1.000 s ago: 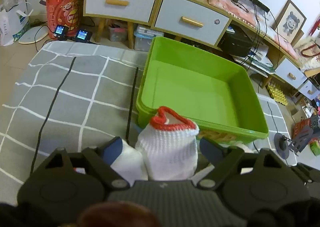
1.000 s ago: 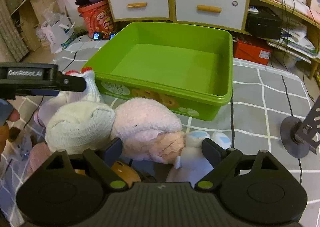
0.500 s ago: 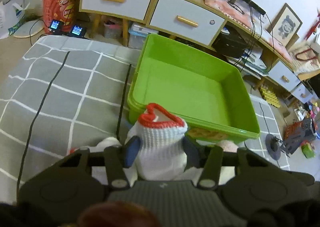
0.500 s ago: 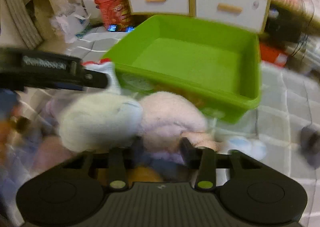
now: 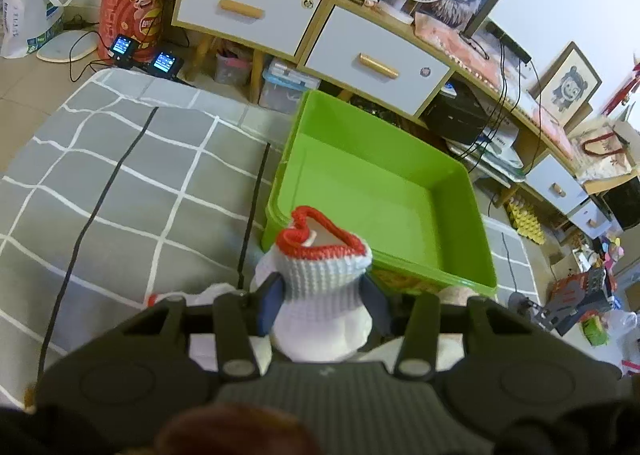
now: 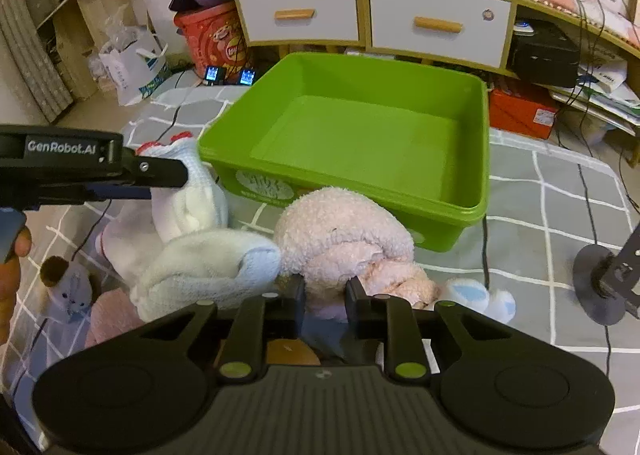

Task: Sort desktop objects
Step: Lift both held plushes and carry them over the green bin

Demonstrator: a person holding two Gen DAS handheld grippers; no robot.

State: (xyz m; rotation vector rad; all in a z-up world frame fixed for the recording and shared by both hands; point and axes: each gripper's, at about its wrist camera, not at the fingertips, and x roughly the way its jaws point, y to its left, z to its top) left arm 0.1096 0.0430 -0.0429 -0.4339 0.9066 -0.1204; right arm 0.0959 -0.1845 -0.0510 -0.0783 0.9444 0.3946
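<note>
So I have both grippers loaded for the green bin (image 6: 472,211), which sits empty just beyond the pile. My left gripper (image 5: 320,295) pinches the white knitted sock with the red cuff (image 5: 320,279) near its opening, where it bunches easily. My right gripper (image 6: 325,295) is pressed shut on the pink fluffy sock (image 6: 340,231), low on its near edge.
</note>
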